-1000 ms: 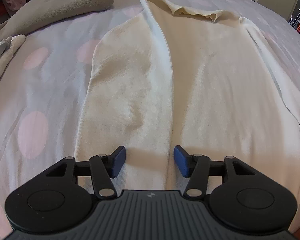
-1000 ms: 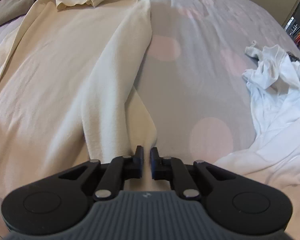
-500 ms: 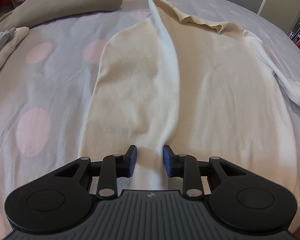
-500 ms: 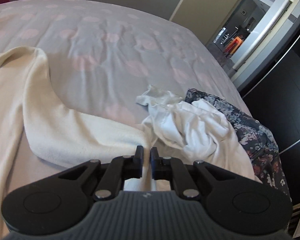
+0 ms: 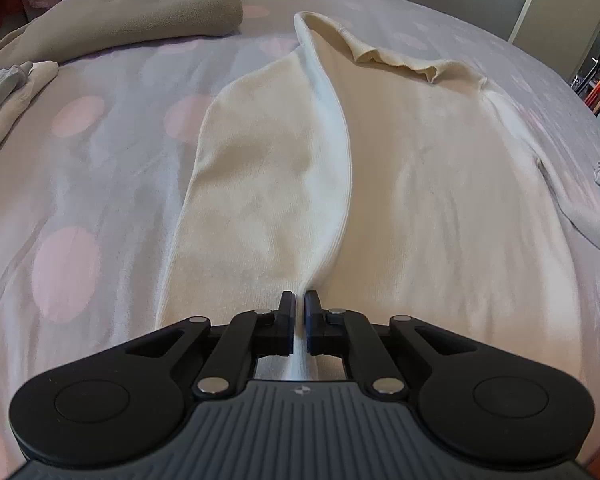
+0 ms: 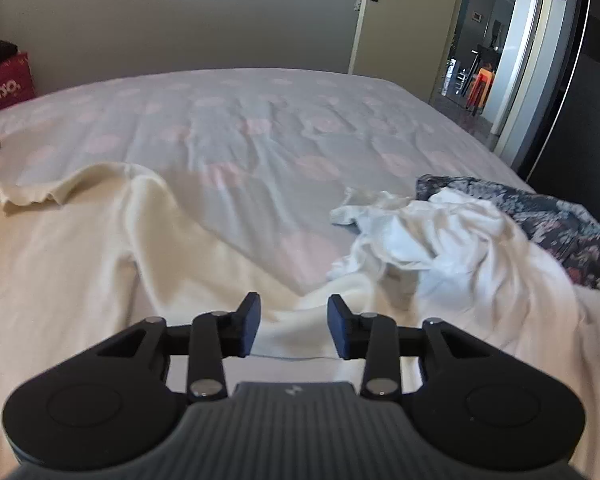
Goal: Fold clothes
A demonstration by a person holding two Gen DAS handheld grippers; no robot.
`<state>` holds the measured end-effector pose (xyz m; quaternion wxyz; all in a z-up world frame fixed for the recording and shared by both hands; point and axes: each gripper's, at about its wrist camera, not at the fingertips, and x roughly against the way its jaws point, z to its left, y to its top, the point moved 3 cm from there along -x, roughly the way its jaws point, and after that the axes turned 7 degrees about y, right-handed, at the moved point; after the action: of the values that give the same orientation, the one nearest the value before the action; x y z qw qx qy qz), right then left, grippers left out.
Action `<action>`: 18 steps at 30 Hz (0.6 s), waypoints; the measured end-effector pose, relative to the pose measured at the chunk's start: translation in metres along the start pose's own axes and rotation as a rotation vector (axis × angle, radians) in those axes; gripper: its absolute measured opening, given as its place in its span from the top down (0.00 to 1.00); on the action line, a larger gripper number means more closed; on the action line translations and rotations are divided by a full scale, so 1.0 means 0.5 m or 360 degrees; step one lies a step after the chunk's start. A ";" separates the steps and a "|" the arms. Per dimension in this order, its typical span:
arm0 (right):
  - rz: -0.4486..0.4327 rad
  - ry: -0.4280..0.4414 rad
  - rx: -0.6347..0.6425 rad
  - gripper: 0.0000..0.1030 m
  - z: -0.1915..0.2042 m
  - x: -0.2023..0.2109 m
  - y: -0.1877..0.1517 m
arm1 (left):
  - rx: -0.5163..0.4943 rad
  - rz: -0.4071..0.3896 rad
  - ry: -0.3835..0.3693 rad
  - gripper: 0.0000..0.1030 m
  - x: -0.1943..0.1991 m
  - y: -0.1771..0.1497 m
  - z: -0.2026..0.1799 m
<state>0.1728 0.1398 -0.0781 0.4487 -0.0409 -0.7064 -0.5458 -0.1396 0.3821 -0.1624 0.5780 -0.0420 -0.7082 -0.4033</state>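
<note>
A cream sweater (image 5: 440, 184) lies flat on the bed, collar at the far end, its left sleeve (image 5: 268, 184) folded in alongside the body. My left gripper (image 5: 299, 306) is shut on the near end of that sleeve. In the right wrist view the sweater (image 6: 52, 264) fills the left side, and its right sleeve (image 6: 204, 264) runs out across the sheet toward me. My right gripper (image 6: 293, 312) is open and empty just above the sleeve's end.
The bed has a lilac sheet with pink dots (image 6: 260, 132). A beige blanket (image 5: 132, 8) lies at the far left. A crumpled white garment (image 6: 432, 236) and a dark floral one (image 6: 540, 216) lie at the right. An open door (image 6: 404, 12) is beyond.
My left gripper closed on the left sleeve's end. My right gripper drew the right sleeve outward, then opened and let it go.
</note>
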 end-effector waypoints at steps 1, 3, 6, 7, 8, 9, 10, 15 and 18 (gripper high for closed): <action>-0.0008 0.0057 -0.0022 0.57 0.018 0.004 -0.009 | 0.0013 -0.0020 -0.0001 0.97 0.008 0.003 0.003; -0.0022 0.0143 -0.0007 0.55 0.060 0.007 -0.031 | 0.0037 -0.0061 -0.0007 0.97 0.024 0.011 0.008; -0.0019 0.0252 0.0060 0.52 0.115 -0.001 -0.070 | 0.0092 -0.0101 -0.0025 0.97 0.047 0.029 0.025; -0.0003 0.0276 0.0091 0.51 0.128 -0.007 -0.084 | 0.0110 -0.0110 -0.0029 0.97 0.055 0.036 0.033; 0.0013 0.0301 0.0123 0.51 0.142 -0.014 -0.099 | 0.0119 -0.0118 -0.0027 0.97 0.063 0.045 0.041; 0.0029 0.0325 0.0155 0.51 0.155 -0.021 -0.113 | 0.0126 -0.0126 -0.0025 0.97 0.070 0.054 0.049; 0.0072 0.0324 0.0186 0.51 0.163 -0.031 -0.121 | 0.0127 -0.0135 -0.0024 0.97 0.079 0.065 0.059; 0.0101 0.0361 0.0221 0.44 0.170 -0.045 -0.125 | 0.0091 -0.0186 0.0037 0.97 0.118 0.134 0.115; 0.0141 0.0349 0.0224 0.42 0.169 -0.056 -0.132 | 0.0057 -0.0188 0.0094 0.97 0.129 0.177 0.154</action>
<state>0.1033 0.1937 -0.1456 0.5486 0.0194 -0.6873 -0.4757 -0.1746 0.4630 -0.0619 0.5744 0.0221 -0.6993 -0.4250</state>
